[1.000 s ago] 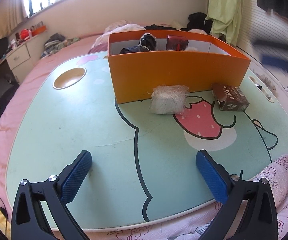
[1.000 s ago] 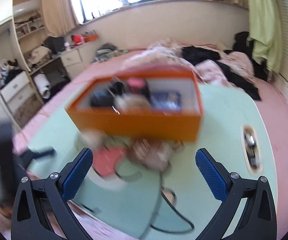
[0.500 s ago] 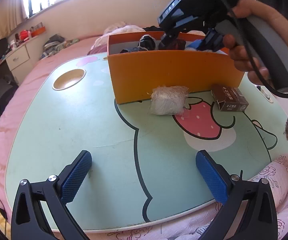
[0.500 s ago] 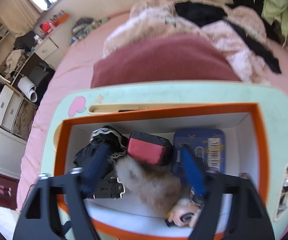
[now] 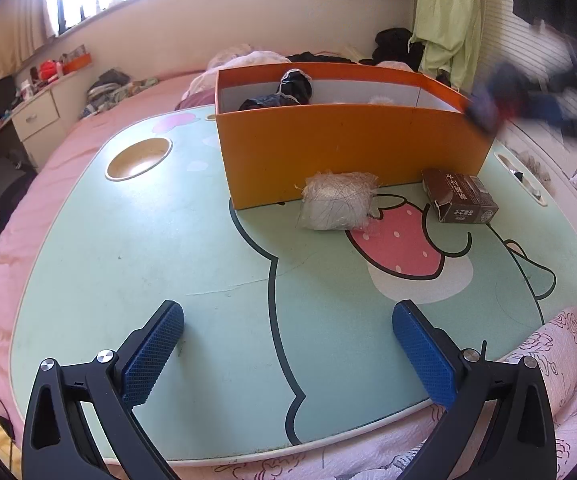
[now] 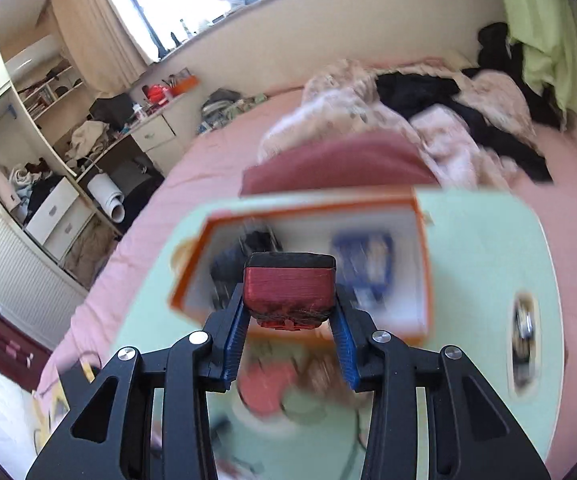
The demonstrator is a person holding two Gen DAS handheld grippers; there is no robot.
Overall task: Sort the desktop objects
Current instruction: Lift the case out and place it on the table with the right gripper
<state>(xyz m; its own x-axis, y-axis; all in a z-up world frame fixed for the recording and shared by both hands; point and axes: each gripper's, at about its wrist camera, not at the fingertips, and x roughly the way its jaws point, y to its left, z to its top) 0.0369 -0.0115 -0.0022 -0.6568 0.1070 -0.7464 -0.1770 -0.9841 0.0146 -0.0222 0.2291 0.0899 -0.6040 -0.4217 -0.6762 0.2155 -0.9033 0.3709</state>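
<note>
- Right tool [image 6: 288,312] grips a small red pouch [image 6: 289,289] with a black top edge; the two blue pads press on its sides and the jaws are closing on it. It holds the pouch in the air above the orange box [image 6: 422,264], and the view below it is blurred. In the left wrist view this tool shows only as a dark blur at the right end of the box.
- Left tool [image 5: 287,344] is open and empty, with its blue pads wide apart over the near part of the counter [image 5: 136,248].
- Counter is a light green top with a cartoon drawing and a pink strawberry; it stands on a bed with a pink sheet [image 5: 100,120].
- Orange box stands on the far half of the counter, open at the top, white inside. A dark cloth bundle [image 5: 294,88] lies at its left side, and a blue flat thing [image 6: 362,264] at its right.
- White wrapped bundle [image 5: 336,200] lies on the counter just in front of the box.
- Brown carton [image 5: 460,196] lies to the right of the bundle, near the box.
- Round hollow [image 5: 138,159] is set in the counter, left of the box.
</note>
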